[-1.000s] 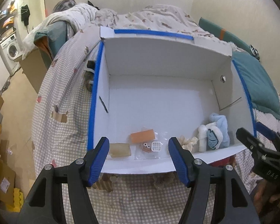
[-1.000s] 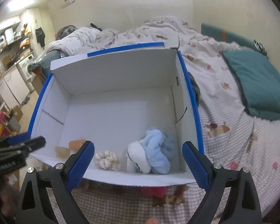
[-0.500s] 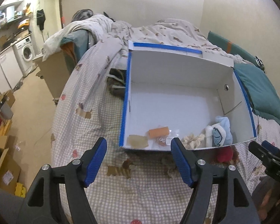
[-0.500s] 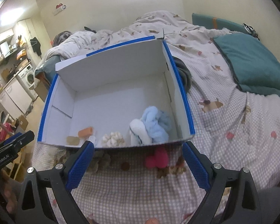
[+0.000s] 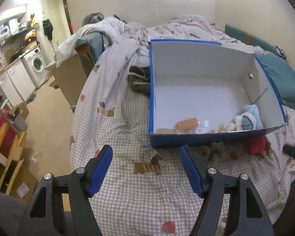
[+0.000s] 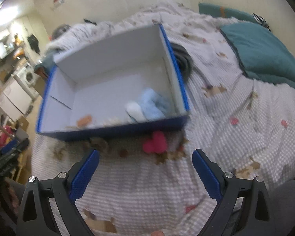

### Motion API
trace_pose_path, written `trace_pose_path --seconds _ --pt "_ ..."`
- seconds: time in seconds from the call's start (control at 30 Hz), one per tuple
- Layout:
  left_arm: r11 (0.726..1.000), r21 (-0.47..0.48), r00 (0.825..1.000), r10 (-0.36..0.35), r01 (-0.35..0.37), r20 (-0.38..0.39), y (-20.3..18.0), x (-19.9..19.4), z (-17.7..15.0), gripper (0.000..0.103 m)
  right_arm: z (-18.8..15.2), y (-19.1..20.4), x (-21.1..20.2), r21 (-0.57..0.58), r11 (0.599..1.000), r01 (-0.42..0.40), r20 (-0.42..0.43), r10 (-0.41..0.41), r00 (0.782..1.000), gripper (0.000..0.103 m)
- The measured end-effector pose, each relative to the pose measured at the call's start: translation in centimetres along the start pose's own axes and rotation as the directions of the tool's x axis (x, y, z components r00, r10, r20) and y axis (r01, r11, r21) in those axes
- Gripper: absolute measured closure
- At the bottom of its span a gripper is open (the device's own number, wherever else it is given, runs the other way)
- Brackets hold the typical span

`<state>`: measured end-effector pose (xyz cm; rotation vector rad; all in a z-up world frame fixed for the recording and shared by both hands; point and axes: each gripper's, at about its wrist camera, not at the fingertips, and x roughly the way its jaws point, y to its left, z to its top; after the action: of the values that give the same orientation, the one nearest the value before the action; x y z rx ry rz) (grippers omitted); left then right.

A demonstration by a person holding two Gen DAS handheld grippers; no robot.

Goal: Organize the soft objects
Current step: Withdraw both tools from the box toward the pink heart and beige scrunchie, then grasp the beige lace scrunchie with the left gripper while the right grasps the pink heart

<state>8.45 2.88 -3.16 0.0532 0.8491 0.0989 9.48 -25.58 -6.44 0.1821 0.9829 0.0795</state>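
Bed: checked grey-and-white bedspread with dog and strawberry prints [image 5: 127, 192] fills the foreground.
Left hand-held gripper [image 5: 145, 169]: released, blue pads apart over bare bedspread, nothing between them.
Right hand-held gripper [image 6: 145, 174]: released, empty, likewise above the bedspread.
Red plush toy [image 6: 155, 142]: on the bedspread, against the box's near wall, outside it.
Blue cardboard box with white inside [image 5: 198, 137]: open-topped, on the bed.
Box contents: light-blue-and-white plush toy [image 5: 246, 119] in the near right corner, cream knotted fabric piece [image 5: 224, 126] beside it, orange foam roll [image 5: 187, 123] further left.
Teal pillow [image 6: 261, 53]: far right, beyond the box.
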Motion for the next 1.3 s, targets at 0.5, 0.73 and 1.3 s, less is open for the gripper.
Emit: trace_pose_path --seconds 0.5,0.73,1.3 --pt "0.995 -0.074 0.993 -0.075 0.069 -0.087 -1.6 2.5 0.6 0.035 -0.3 0.6 3.2 -0.022 0.998 0.058 -0.109 -0.061 0.992 0.002" --pt "0.991 -0.061 0.989 -0.121 0.116 -0.088 -3.4 4.1 -0.5 0.035 -0.4 -2.8 4.4 0.093 0.994 0.066 -0.165 -0.050 0.985 0.009" --pt "0.980 -0.066 0.955 -0.196 0.186 -0.224 -8.2 10.8 -2.7 0.035 0.6 -0.5 10.0 0.041 0.998 0.053 -0.227 -0.043 0.973 0.025"
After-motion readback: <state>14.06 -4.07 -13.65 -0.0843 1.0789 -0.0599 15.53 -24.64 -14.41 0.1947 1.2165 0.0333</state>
